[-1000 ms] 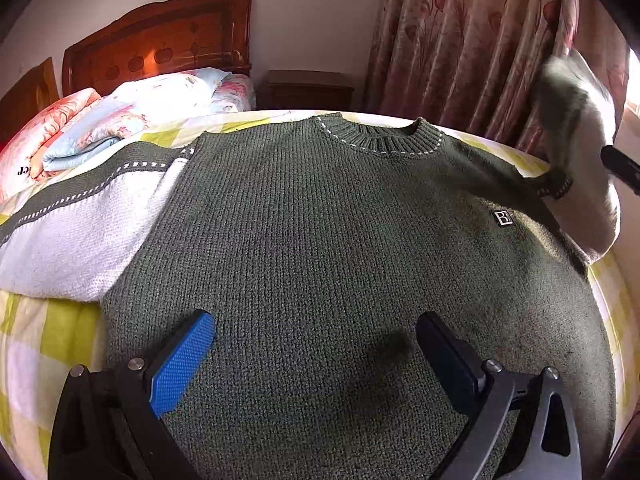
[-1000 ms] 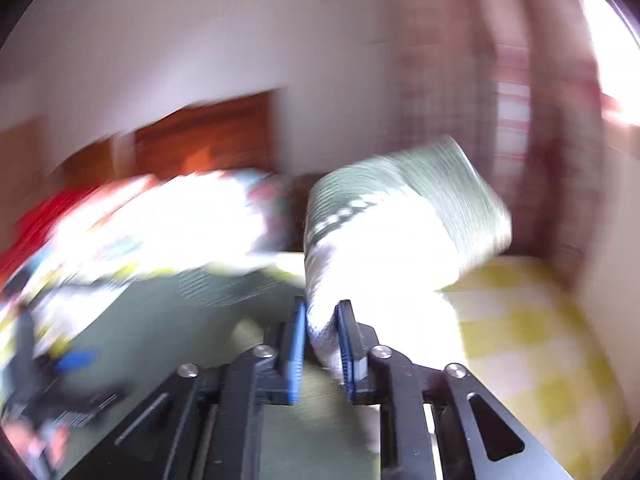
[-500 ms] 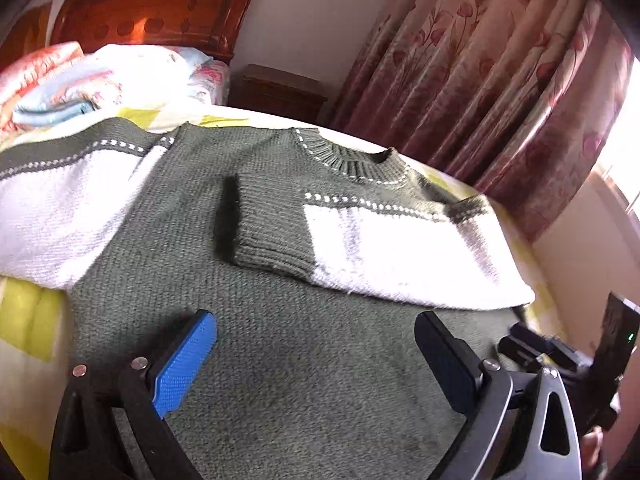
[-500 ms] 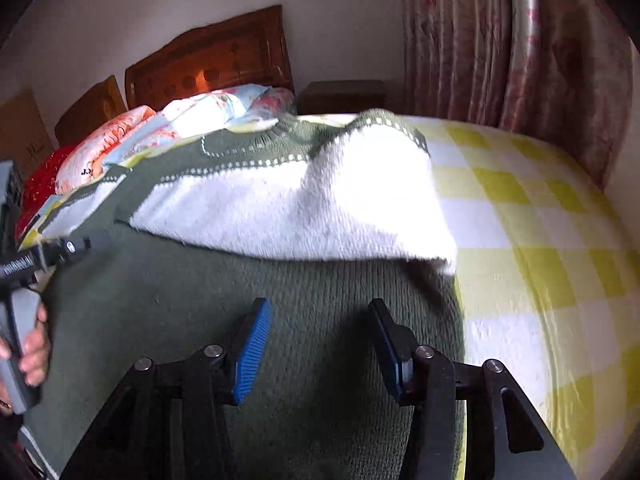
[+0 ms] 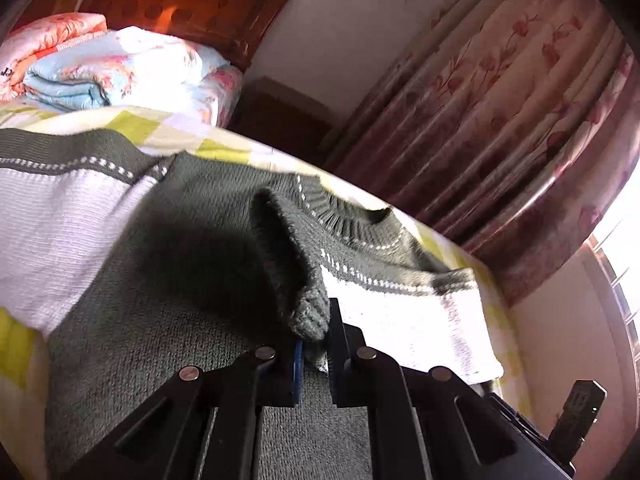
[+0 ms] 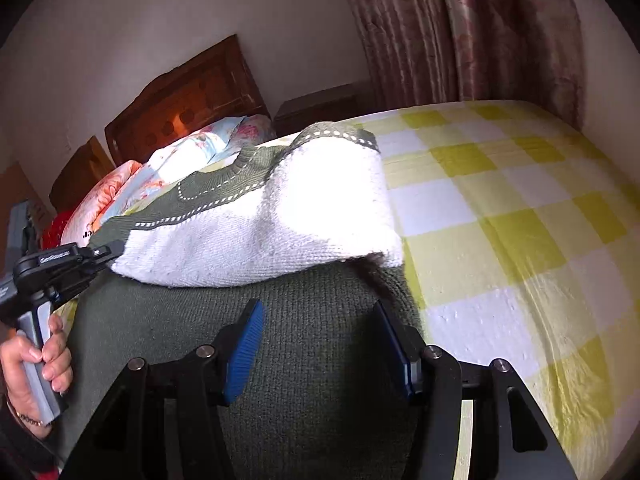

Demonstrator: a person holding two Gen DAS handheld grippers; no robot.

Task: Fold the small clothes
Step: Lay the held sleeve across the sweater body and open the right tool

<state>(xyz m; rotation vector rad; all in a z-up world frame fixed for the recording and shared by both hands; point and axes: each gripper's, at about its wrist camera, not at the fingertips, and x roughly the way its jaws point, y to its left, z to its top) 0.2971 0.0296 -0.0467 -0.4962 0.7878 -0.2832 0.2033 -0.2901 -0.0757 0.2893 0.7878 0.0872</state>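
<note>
A dark green knit sweater (image 5: 168, 320) with white sleeve panels lies flat on the bed. Its right sleeve (image 5: 400, 312) is folded across the chest. My left gripper (image 5: 314, 344) is shut on that sleeve's green ribbed cuff (image 5: 308, 312) and holds it lifted off the body. In the right wrist view the folded white sleeve (image 6: 280, 220) lies across the sweater (image 6: 312, 360), and the left gripper (image 6: 104, 250) grips its end. My right gripper (image 6: 320, 344) is open and empty, low over the sweater's body near its right edge.
The bed has a yellow-and-white checked sheet (image 6: 520, 220). Folded quilts (image 5: 120, 68) and a wooden headboard (image 5: 192, 4) are at the head. A nightstand (image 5: 280, 112) and floral curtains (image 5: 500, 120) stand beyond the bed. The sweater's other sleeve (image 5: 52, 232) lies spread out left.
The right gripper laid the sleeve across the chest, let go and drew back, open. The left gripper moved forward and shut on the sleeve's cuff, lifting it.
</note>
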